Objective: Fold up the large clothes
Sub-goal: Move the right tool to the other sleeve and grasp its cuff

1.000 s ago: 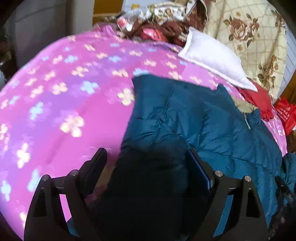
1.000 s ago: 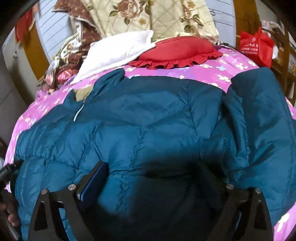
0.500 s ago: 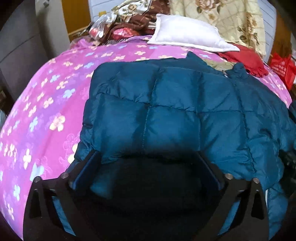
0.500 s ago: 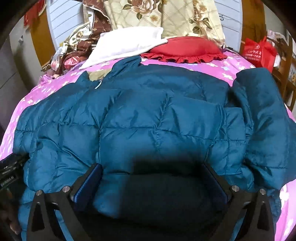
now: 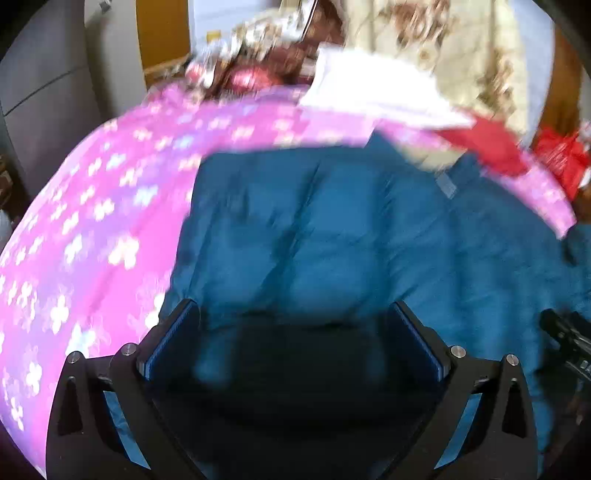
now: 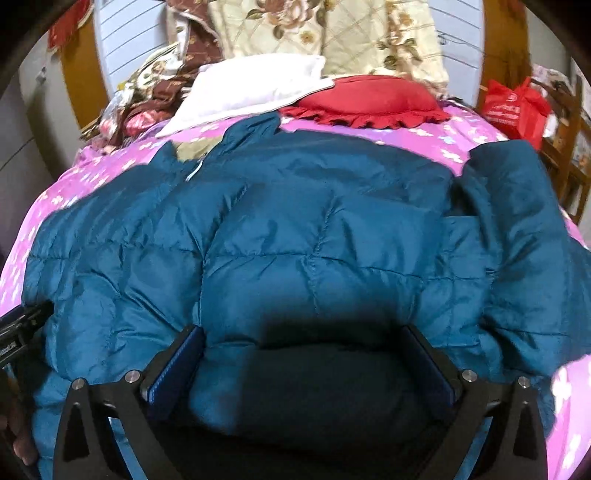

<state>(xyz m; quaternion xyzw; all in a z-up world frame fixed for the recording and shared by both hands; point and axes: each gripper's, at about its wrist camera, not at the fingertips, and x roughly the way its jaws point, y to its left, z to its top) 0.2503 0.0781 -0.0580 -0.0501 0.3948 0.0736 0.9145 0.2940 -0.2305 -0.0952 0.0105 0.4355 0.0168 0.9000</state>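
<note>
A large teal quilted down jacket (image 6: 314,221) lies spread on a bed with a pink flowered cover (image 5: 92,221). One sleeve (image 6: 517,240) is folded up at the right. My left gripper (image 5: 291,310) hovers over the jacket's (image 5: 332,229) left part, jaws wide, with fabric bulging between them but not pinched. My right gripper (image 6: 301,332) stands open over the jacket's lower middle in the same way. The left wrist view is motion-blurred. Each gripper shows at the edge of the other's view.
At the head of the bed lie a white pillow (image 6: 258,85), a red frilled cushion (image 6: 369,99) and a cream flowered quilt (image 6: 332,33). A red bag (image 6: 513,107) sits on wooden furniture to the right. Grey cabinets (image 5: 44,103) stand to the left. A hand (image 6: 18,443) shows at lower left.
Both pairs of jaws have spread wider and let the jacket fabric go. The left gripper has shifted from the jacket's left edge to over its body. The right gripper drew back slightly.
</note>
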